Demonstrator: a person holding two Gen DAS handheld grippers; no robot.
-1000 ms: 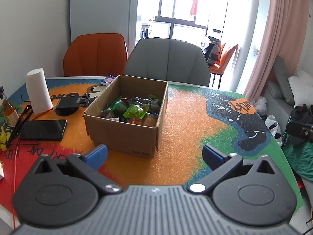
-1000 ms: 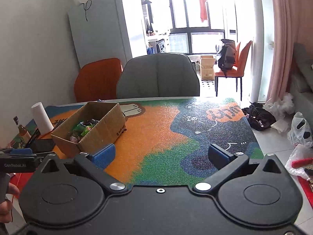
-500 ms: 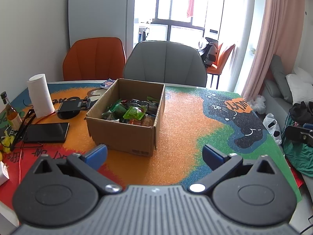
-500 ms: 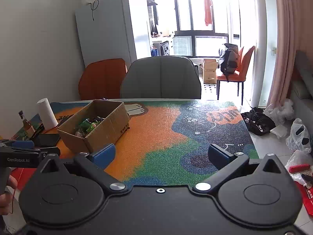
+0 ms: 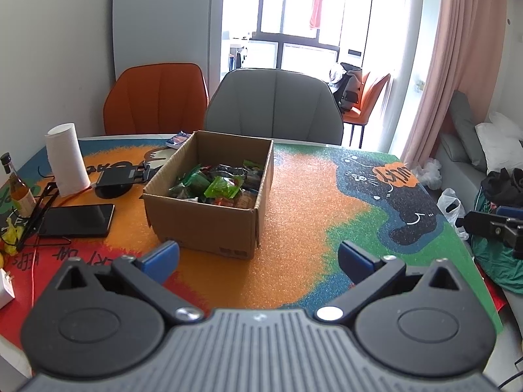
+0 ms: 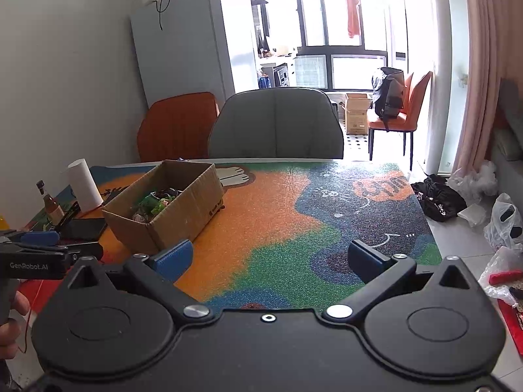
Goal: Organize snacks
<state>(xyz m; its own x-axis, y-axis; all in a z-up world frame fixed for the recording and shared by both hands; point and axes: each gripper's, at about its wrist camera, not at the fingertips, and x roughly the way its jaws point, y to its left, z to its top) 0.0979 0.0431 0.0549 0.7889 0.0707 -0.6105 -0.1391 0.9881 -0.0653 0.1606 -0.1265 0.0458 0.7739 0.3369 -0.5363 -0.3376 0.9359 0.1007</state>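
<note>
An open cardboard box (image 5: 209, 219) stands on the colourful table mat (image 5: 294, 228), filled with several snack packets (image 5: 222, 186), mostly green and dark wrappers. My left gripper (image 5: 258, 259) is open and empty, held back from the box's near wall. In the right wrist view the same box (image 6: 183, 209) sits to the left, with its snack packets (image 6: 153, 204) partly showing. My right gripper (image 6: 271, 256) is open and empty over the near part of the mat (image 6: 327, 215), well right of the box. The left gripper (image 6: 39, 251) shows at that view's left edge, held by a hand (image 6: 13, 323).
Left of the box lie a black phone (image 5: 76, 220), a phone stand (image 5: 121, 179), a paper towel roll (image 5: 67, 160) and a small bottle (image 5: 18, 186). A grey chair (image 5: 274, 107) and an orange chair (image 5: 157, 98) stand behind the table. Bags litter the floor on the right (image 6: 503, 219).
Both grippers have drawn back and risen a little, so the box looks smaller and farther. Both stay open and empty. Nothing on the table has moved.
</note>
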